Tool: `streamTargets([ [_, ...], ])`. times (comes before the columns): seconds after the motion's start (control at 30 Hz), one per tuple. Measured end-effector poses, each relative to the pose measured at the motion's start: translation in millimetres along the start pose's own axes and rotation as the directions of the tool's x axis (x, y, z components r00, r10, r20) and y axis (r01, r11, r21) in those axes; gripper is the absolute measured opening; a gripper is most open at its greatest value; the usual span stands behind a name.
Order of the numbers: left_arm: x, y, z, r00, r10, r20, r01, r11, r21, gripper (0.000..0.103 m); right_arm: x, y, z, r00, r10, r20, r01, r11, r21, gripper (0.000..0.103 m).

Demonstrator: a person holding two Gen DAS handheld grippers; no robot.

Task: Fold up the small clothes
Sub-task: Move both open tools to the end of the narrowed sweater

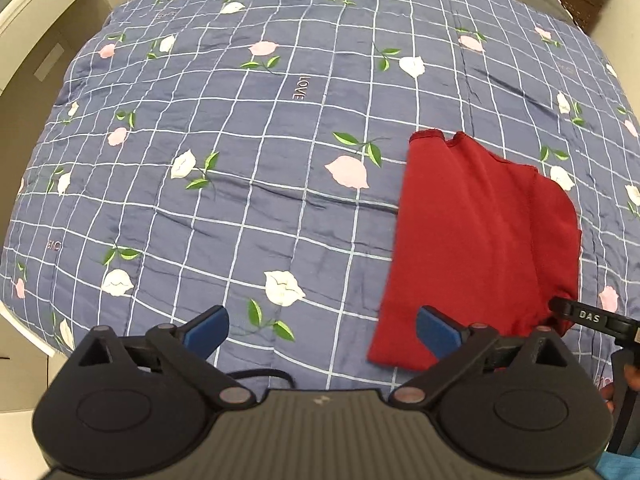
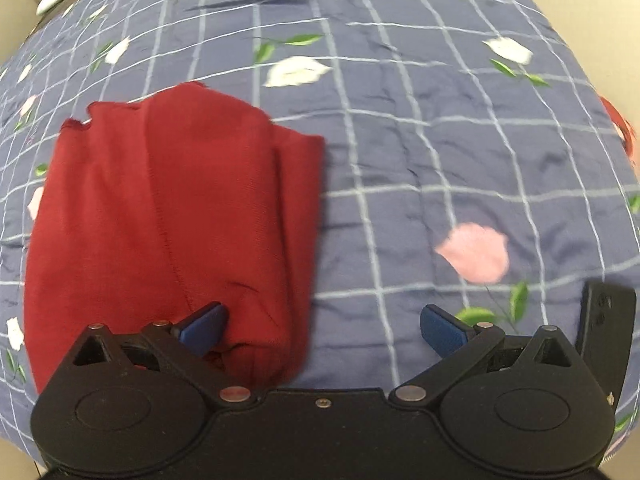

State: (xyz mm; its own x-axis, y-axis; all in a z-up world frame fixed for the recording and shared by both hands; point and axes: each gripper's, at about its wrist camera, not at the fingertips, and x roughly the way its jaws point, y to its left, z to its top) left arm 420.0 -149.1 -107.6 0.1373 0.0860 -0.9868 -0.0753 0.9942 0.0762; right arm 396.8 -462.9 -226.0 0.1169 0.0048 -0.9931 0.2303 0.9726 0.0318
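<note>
Red garment point(image 2: 168, 220) lies folded lengthwise on the bed quilt point(image 1: 240, 200), looks mostly done w/ maybe one fold left; left gripper point(image 1: 322, 330) and right gripper point(image 2: 324, 330) both wide open, empty.

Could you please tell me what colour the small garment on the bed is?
The garment is dark red, clearest in the right wrist view.

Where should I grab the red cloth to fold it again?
Probably the near bottom edge of the red cloth. It lies folded in a long strip on the bedspread, with that thick, rounded end closest. The open right hand-held gripper could slide in low from the front and pinch all layers together.
</note>
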Motion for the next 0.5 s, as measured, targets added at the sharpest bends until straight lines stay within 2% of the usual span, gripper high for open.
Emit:
streamTargets([
  [0.33,6.8,-11.4,8.0,1.0,-0.025,-0.02,0.026,0.996,0.09,0.102,-2.9,-24.6,-28.9,1.0,-0.01,-0.013,0.011,0.996,0.085,0.103],
  [0.5,9.8,-14.2,5.1,0.999,-0.024,-0.033,0.028,0.992,0.121,0.102,0.7,-25.7,-37.2,0.997,-0.047,-0.057,0.051,0.996,0.074,0.103],
])
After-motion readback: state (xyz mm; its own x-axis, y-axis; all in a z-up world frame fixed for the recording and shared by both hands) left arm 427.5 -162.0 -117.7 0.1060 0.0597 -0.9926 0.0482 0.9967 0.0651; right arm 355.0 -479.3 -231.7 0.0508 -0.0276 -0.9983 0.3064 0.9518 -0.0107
